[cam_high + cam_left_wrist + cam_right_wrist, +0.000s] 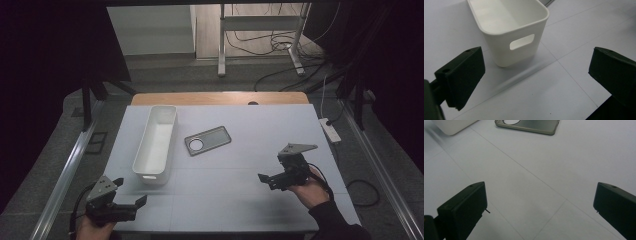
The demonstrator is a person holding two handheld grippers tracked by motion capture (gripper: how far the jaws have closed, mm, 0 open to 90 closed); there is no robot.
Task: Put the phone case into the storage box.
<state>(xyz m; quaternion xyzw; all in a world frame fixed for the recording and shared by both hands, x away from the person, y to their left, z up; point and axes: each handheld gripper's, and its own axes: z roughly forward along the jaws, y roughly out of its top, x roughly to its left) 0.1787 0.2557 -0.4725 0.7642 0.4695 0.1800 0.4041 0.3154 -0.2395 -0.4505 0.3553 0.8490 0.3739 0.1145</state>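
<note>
A long white bin (155, 145) with a handle slot lies lengthwise on the left of the white table (260, 130). To its right lies a flat grey phone case (207, 140) with a round hole. My left gripper (131, 192) is open at the front left corner, just short of the bin's near end. In the left gripper view, the bin (509, 30) stands ahead of the open left gripper (536, 72). My right gripper (270, 172) is open at the front right and holds nothing. In the right gripper view, the phone case (531, 125) lies well beyond the open right gripper (540, 207).
A white power strip (330, 130) lies off the table's right edge. Beyond the table's wooden far edge (220, 97) stand a metal desk frame (260, 30) and loose cables on the floor. Bare table surface lies between the two grippers.
</note>
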